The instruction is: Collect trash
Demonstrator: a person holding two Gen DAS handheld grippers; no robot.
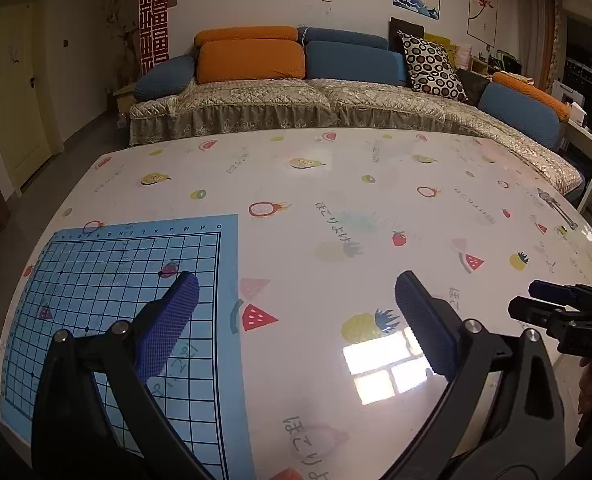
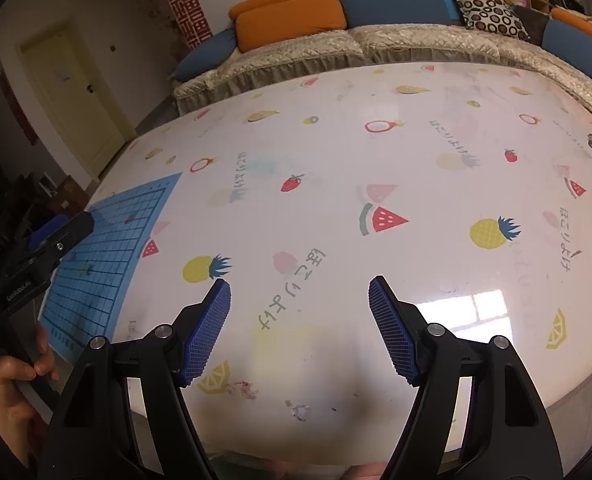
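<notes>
Left gripper [image 1: 296, 292] wide open, nothing inside, over the table [image 1: 336, 200]; blue mat [image 1: 116, 300] at nine o'clock. Right gripper [image 2: 299, 294] wide open, holding nothing.

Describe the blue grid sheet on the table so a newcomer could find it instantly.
Start at the white fruit-print table in front of the sofa. On its left part lies a flat light-blue sheet, under the left gripper. Only it carries a black square grid with letters along its edge.
</notes>
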